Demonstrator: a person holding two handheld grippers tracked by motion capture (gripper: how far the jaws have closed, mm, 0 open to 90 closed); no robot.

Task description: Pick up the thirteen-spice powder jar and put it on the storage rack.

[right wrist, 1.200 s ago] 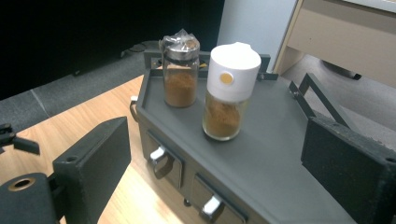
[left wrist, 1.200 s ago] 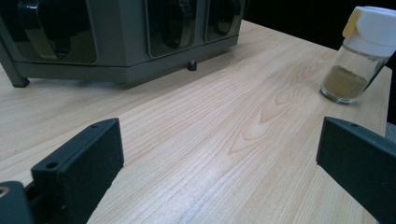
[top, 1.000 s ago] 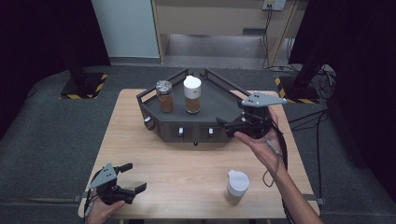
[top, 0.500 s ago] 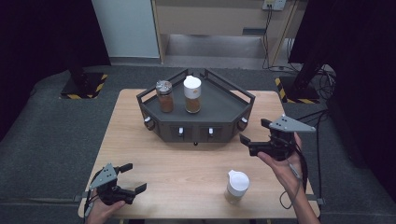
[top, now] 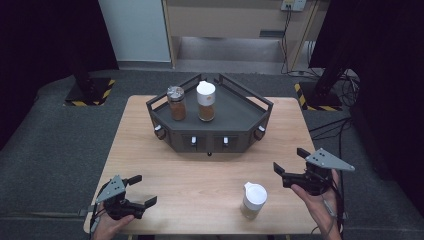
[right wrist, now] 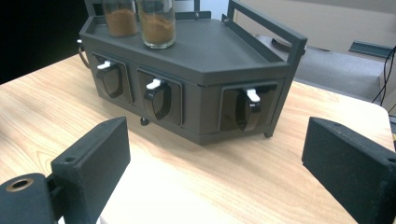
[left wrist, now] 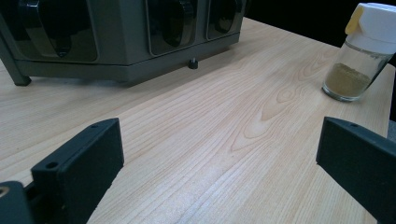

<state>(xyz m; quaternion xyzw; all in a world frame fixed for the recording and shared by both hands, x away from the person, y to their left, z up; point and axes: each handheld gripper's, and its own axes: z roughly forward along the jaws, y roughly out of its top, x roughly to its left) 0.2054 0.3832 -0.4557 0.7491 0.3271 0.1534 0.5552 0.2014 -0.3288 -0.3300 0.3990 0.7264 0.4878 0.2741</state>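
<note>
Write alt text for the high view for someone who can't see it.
A wooden table holds a dark rack with two spice jars on top. A white-capped jar stands near the front edge, between the open left gripper and open right gripper, each hand-held.

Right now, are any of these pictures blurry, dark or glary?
High view: soft overall, dark at both edges, table evenly lit. Left gripper view: near jaws blurred, spice jar fairly crisp. Right gripper view: rack reasonably sharp, pale glare on the wood at bottom centre, near jaws soft.
</note>
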